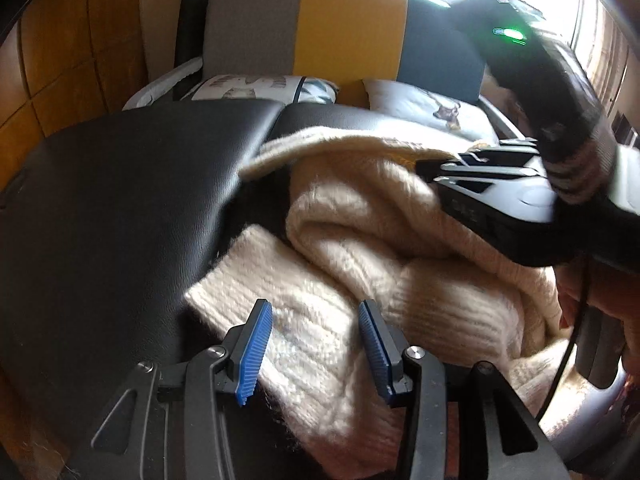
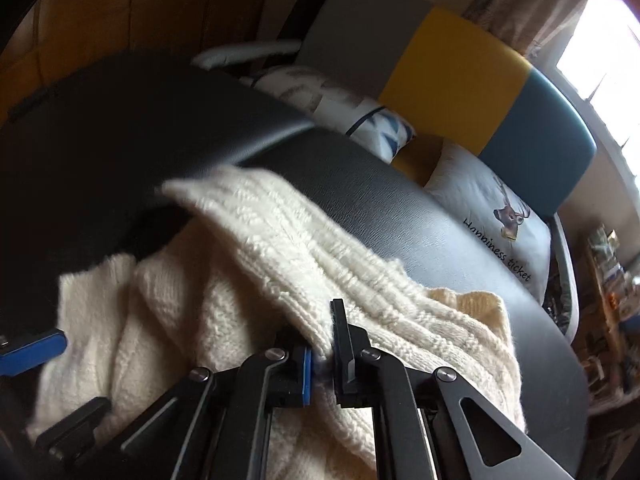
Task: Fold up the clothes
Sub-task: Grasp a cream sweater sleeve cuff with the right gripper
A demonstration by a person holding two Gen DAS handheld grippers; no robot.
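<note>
Left wrist view
- Garment: cream cable-knit sweater (image 1: 360,248) lies bunched in several overlapping layers on the black padded bench (image 1: 120,200), toward its near right part.
- Left gripper (image 1: 316,344): blue-padded fingers (image 1: 256,344) stand apart, low over a ribbed flap of the knit that runs between them; no cloth pinched. Judged: poised to take this near flap or just off it, the frame fits either.
- Right gripper (image 1: 432,168): seen from the side, fingers together on a lifted edge of the sweater, which arcs off to the left above the pile. Judged: the edge is held high so a layer can be carried across the rest.
- Background: sofa with grey, yellow and teal back panels (image 1: 344,28), printed cushions in front of it.

Right wrist view
- Right gripper (image 2: 322,356): fingers (image 2: 306,376) clamped on a thick band of knit; the cloth bulges either side of the pinch and the held band stretches away up-left, clear of the bench.
- Sweater (image 2: 248,264): the rest sags in loose folds below and left of the held band.
- Left gripper: one blue pad (image 2: 32,350) at the left edge, just beside the knit.
- Fold stage: garment partly gathered, not squared; mid-fold by appearance.
- Cushion with deer print (image 2: 496,216): beyond the bench, apart from the work.
</note>
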